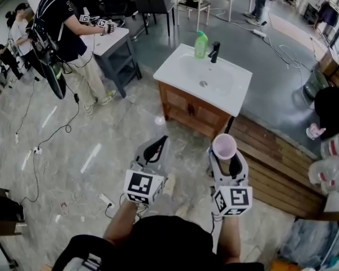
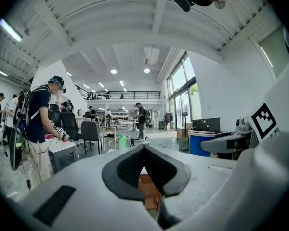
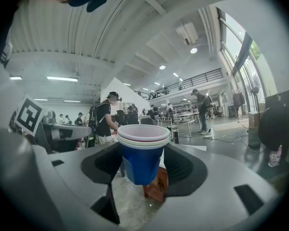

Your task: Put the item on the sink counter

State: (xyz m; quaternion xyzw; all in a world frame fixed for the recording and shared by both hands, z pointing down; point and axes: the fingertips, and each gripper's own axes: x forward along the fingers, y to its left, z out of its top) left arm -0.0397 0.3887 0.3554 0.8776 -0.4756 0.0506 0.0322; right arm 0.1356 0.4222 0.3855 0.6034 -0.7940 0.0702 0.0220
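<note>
- The right gripper was clamped on a stack of cups, its dark pads pressing the blue outer cup from both sides.
- The cups stood upright between the jaws, with pale rims nested inside the blue one and the mouth facing up.
- In the head view the cups were in the air over the floor, well apart from the sink counter ahead.
- The left gripper was clenched, its pads meeting at the tips with nothing between them.
- Both grippers were held side by side, low and close to the person's body, and pointed toward the counter.
- A green bottle stood at the counter's back edge, just beside a black faucet.
- The white counter sat on a wooden cabinet.
- A wooden platform ran along the floor to the right of the cabinet.
- Another person stood at a table to the left and also held grippers.
- A dark chair stood behind that table.
- Cables trailed across the marble floor on the left.
</note>
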